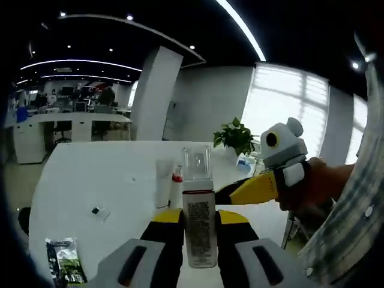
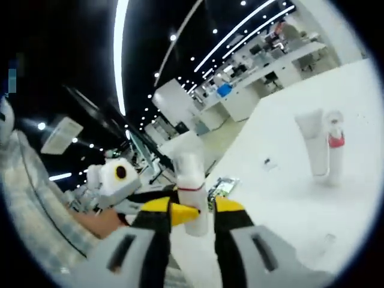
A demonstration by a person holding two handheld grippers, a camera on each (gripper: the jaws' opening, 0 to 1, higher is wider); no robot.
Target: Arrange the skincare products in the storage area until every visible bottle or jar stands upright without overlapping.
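My left gripper [image 1: 201,217] is shut on a white bottle [image 1: 200,231] with a printed label and a clear cap, held upright above the white table [image 1: 90,180]. The right gripper [image 1: 240,193], held by a hand, reaches in from the right with a yellow jaw tip at the bottle's neck. In the right gripper view the same bottle [image 2: 193,201] stands between my right gripper's [image 2: 194,210] jaws with a little gap on each side. A white tube [image 1: 163,180] [image 2: 313,144] and a red-banded bottle [image 1: 177,176] [image 2: 335,150] stand upright together on the table.
A green and black sachet [image 1: 63,261] [image 2: 221,186] lies near the table's near edge, and a small clear piece [image 1: 99,211] lies beyond it. A potted plant [image 1: 235,137] stands at the table's far side. Office desks sit behind.
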